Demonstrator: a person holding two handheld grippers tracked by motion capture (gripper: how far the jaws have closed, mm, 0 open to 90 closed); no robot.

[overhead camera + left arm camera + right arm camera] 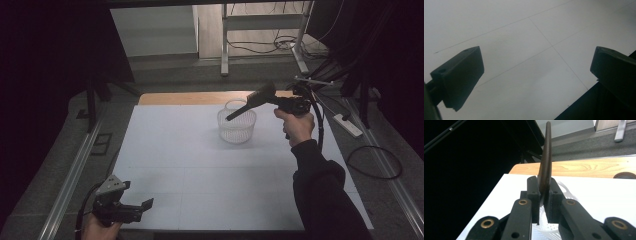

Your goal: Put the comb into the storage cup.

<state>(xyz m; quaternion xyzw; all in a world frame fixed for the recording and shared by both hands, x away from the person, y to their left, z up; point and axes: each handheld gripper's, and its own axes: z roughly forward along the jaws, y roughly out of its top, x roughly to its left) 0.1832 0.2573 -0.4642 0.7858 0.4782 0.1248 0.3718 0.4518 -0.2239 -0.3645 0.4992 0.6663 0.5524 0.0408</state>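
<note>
My right gripper (276, 100) is raised over the far right of the white table (200, 170), shut on a dark brown utensil (250, 103). The utensil's thin end slants down over the rim of a white perforated basket (236, 127). In the right gripper view the jaws clamp the utensil (545, 162) edge-on, and the basket (550, 230) shows below them. My left gripper (140, 209) rests low at the table's near left corner. In the left gripper view it (536, 72) stands open with nothing between its black fingers (461, 75).
A strip of bare wood (190, 98) runs along the table's far edge. Behind it stand metal frame legs (225, 45). A power strip (350, 125) and cables (375, 162) lie on the floor at right. An aluminium rail (70, 180) runs along the left.
</note>
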